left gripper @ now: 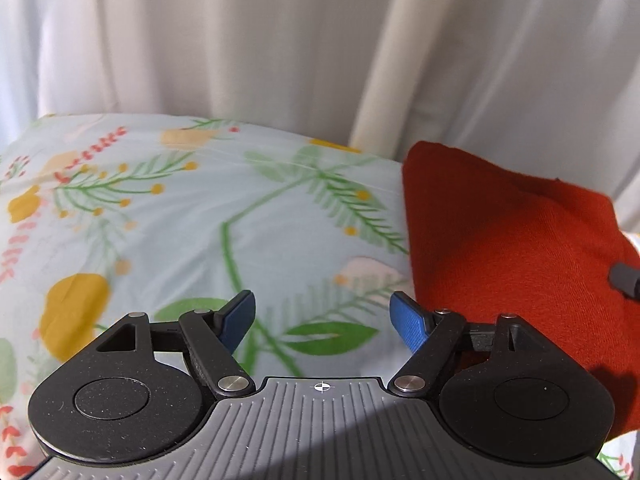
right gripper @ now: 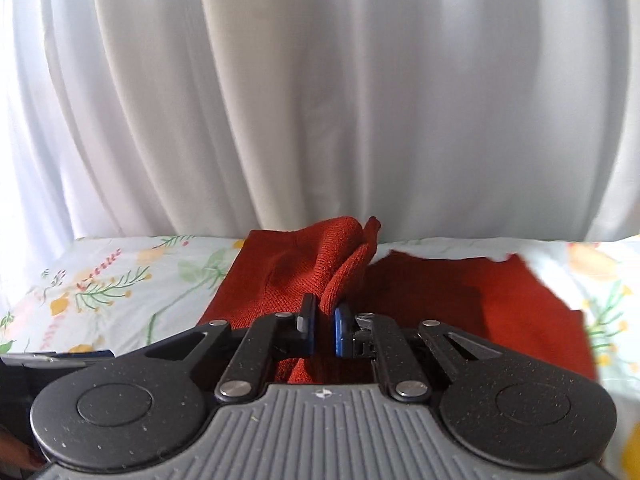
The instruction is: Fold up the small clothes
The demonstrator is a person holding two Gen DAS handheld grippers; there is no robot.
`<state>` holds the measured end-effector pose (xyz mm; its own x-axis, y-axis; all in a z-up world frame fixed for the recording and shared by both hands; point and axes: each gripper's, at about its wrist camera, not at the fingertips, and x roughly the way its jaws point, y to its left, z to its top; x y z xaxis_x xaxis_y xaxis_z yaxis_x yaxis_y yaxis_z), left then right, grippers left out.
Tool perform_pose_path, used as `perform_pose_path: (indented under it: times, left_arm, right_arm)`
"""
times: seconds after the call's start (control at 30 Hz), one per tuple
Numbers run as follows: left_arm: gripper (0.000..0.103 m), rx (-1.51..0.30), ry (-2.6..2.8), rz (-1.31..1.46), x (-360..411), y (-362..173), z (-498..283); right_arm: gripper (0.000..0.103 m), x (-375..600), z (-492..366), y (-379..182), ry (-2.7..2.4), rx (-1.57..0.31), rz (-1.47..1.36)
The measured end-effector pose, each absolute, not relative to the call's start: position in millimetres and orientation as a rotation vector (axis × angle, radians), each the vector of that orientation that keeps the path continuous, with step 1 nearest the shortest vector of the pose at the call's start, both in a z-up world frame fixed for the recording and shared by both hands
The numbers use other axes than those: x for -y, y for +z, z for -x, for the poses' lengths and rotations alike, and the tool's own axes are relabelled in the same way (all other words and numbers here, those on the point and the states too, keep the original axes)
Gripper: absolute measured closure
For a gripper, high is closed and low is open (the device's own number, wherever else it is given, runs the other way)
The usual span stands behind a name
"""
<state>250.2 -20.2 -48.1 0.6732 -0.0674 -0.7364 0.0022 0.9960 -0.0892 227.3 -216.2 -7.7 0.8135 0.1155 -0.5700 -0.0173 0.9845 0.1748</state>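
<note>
Clearly the red knit garment (right gripper: 460, 304) lay spread on the floral bedsheet (right gripper: 120, 280), one part pulled up into a ridge; the right tool (right gripper: 323, 330) had its blue pads nearly together, pinching that raised fold; the left tool (left gripper: 323, 322) stood wide apart and held nothing, hovering over the sheet just beside the garment's edge; white curtains (right gripper: 320, 100) hung behind the bed.

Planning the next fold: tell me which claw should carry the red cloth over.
Right. The right claw is already shut on a raised fold of the red cloth. The left claw is open, empty, over the floral sheet, beside the cloth.
</note>
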Motion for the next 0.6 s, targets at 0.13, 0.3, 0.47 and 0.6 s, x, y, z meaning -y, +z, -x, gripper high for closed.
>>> perform_pose_path:
  times: [0.13,0.3,0.47,0.6]
  left_arm:
    - [0.025,-0.800,-0.042,0.024,50.1,-55.5,-249.5]
    - [0.025,-0.817,-0.022,0.035,49.2,-55.7,-250.1]
    - [0.025,-0.824,-0.004,0.024,47.9,-51.6,-243.0]
    - [0.023,-0.800,-0.022,-0.004,43.7,-40.2,-217.2]
  right_arm:
    - [0.095,248.3,-215.1,-29.4,-0.002,-0.691,-0.185]
    - [0.089,285.1,-210.2,-48.0,0.033,-0.713,-0.389]
    - [0.066,314.7,-218.2,-67.6,0.122,-0.743,-0.679]
    - [0.065,303.5,-237.6,-74.1,0.164,-0.759,-0.729]
